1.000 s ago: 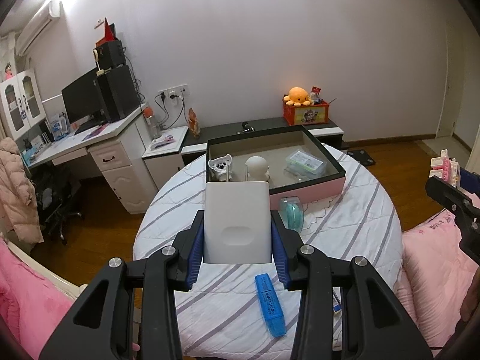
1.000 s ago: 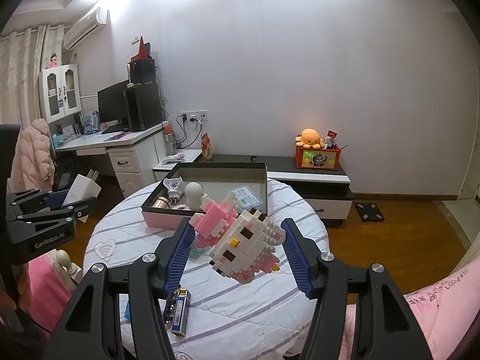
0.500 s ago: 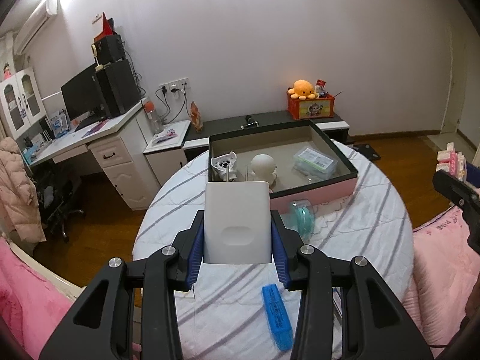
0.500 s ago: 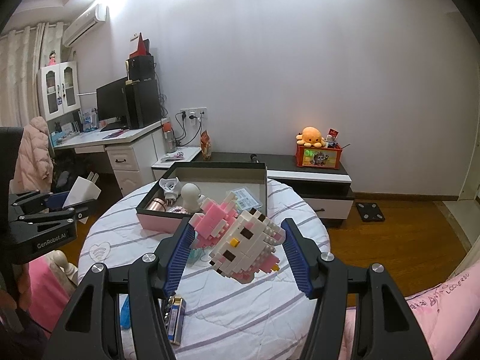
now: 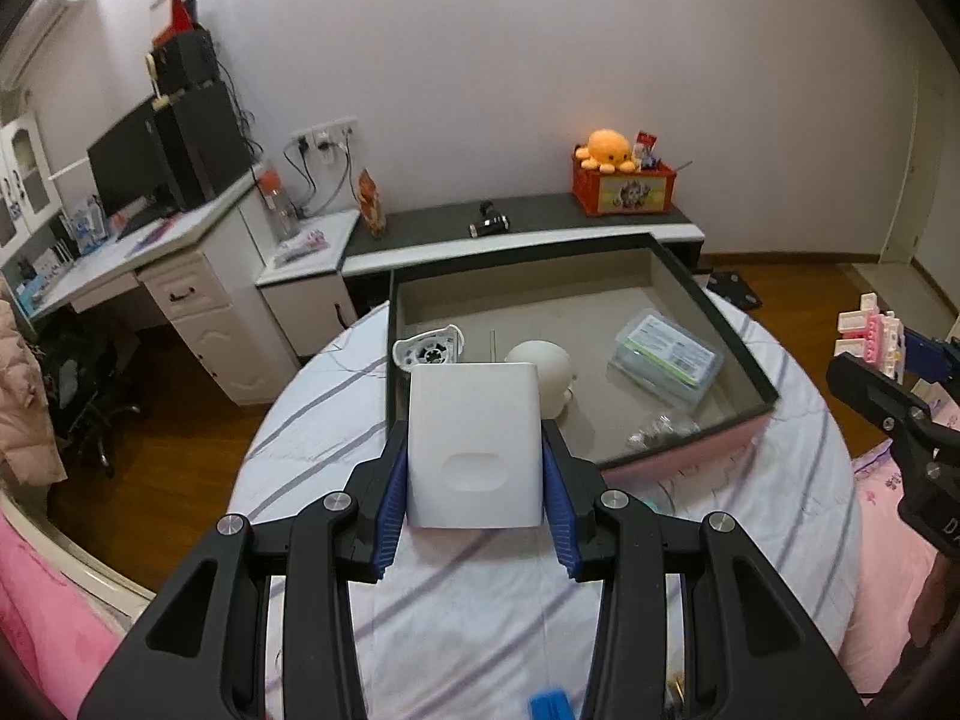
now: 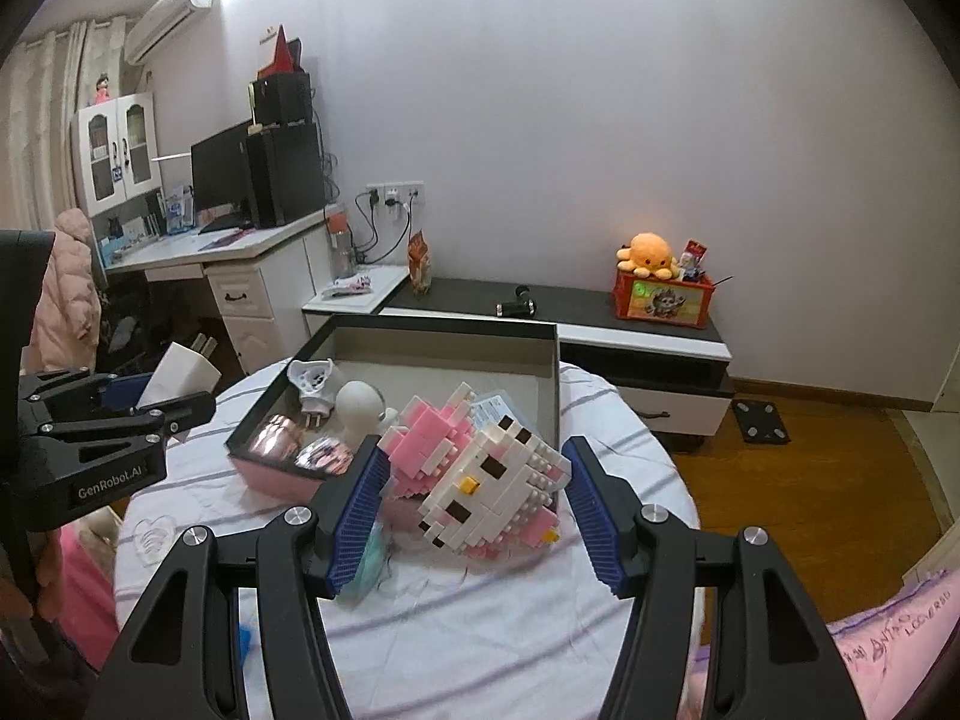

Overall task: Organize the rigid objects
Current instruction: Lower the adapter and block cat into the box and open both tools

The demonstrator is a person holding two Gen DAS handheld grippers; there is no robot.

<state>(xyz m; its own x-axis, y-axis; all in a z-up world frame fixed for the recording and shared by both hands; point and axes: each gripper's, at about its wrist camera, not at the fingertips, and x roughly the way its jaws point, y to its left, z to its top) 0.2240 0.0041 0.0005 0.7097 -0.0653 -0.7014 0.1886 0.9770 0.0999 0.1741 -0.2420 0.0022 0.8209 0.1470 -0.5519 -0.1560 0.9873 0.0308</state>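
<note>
1. Left hand-held gripper [image 5: 475,477] – its blue pads are pressed on both sides of a white block-shaped device [image 5: 474,443], jaws partly apart to that width. The device hangs above the near left corner of the box [image 5: 741,354] on the round table [image 5: 312,420].
2. Box contents, left to right: a white plug adapter [image 5: 429,348], a pale round-headed figure [image 5: 543,369] and a clear plastic case [image 5: 666,359]. Floor space is free toward the back wall.
3. Right hand-held gripper [image 6: 474,492] – jaws fairly wide, closed on a pink-and-white brick-built cat figure [image 6: 480,474], which is tilted and held above the near edge of the box.
4. Step in hand, as a judgement: both items are mid-carry toward the box. The next move calls for lowering each over a free patch of box floor, clear of what already lies there, then letting go.
5. Hard to make out: a small clear or shiny heap [image 5: 663,427] by the near box wall cannot be identified. A blue object [image 5: 555,705] on the table is cut off at the bottom edge, and the rose-gold items [image 6: 279,432] in the near left corner are hidden behind the white device in the left wrist view.
</note>
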